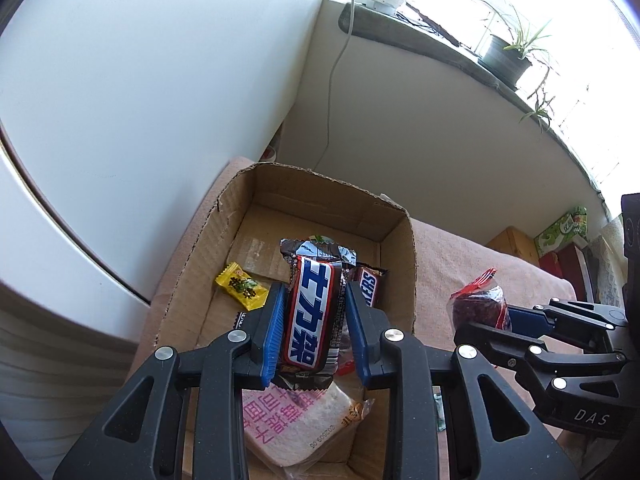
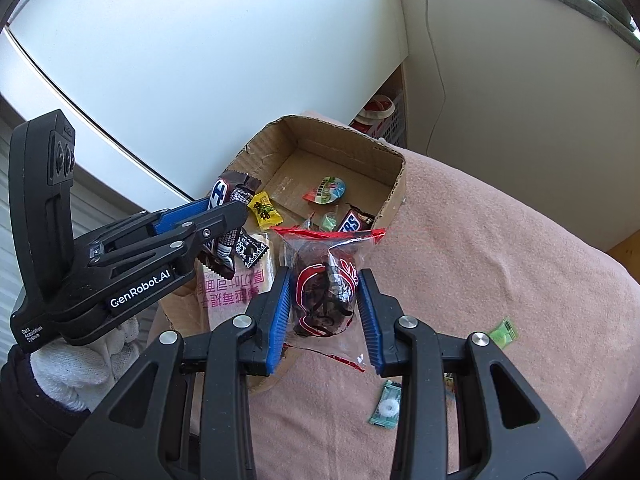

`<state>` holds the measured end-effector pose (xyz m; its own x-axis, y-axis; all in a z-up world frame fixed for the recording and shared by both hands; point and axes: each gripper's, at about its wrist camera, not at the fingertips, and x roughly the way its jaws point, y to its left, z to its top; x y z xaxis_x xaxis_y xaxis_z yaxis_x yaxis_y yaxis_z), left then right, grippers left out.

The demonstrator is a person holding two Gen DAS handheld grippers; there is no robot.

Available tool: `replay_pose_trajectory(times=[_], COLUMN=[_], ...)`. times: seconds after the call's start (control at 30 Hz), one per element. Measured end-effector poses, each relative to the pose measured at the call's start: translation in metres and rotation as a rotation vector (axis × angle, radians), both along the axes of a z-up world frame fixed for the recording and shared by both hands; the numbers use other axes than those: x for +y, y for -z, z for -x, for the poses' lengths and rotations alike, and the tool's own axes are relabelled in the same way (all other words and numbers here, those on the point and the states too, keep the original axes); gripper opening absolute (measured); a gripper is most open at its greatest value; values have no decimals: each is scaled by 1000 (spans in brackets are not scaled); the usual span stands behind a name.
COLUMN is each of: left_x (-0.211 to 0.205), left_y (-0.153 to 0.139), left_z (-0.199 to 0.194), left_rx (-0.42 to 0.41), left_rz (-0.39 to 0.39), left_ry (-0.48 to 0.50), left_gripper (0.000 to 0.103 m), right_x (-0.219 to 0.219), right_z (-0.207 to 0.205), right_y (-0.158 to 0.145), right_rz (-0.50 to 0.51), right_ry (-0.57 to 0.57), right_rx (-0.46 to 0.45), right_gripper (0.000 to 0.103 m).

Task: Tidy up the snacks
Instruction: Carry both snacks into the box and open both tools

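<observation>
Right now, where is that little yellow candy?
The yellow candy lies inside the cardboard box, left of the chocolate bar held by the left tool.

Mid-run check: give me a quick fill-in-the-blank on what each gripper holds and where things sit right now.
1. The left gripper is shut on a ____ bar.
2. The right gripper grips a clear bag with ____ trim.
3. The yellow candy lies inside the cardboard ____.
4. The white ring mint packet lies on the pink ____, outside the carton.

Missing words: Snickers; red; box; cloth
</observation>
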<state>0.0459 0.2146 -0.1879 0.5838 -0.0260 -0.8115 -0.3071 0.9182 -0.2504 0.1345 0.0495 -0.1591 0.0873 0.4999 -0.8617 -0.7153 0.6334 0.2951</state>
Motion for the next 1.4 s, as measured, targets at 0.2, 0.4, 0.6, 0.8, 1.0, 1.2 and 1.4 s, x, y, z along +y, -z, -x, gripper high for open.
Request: replay_pose_trajectory(times=[0.2, 0.4, 0.6, 0.8, 1.0, 1.2, 1.4], left_x=[5, 8, 13, 15, 14, 15, 11], left_y=[5, 10, 12, 11, 7, 6, 3], left_z=[-5, -12, -13, -14, -16, -17, -15], left_rx=[8, 23, 32, 35, 23, 24, 19], left_rz=[9, -8, -8, -10, -21, -29, -42], left_ry=[-6, -6, -11, -17, -15, -17, -14], left_gripper=[28, 28, 28, 28, 28, 32, 51], right_x=[19, 32, 40, 47, 46, 38, 27], right_z=[5, 12, 16, 19, 20, 21, 20], right_y=[9, 19, 26, 31, 30, 22, 18], right_rz=[5, 17, 18, 17, 15, 10, 15], right_ry=[-24, -41, -53, -70, -72, -59, -40], right_rx=[27, 46, 70, 80, 74, 36, 17], right_gripper=[35, 35, 35, 35, 39, 63, 71])
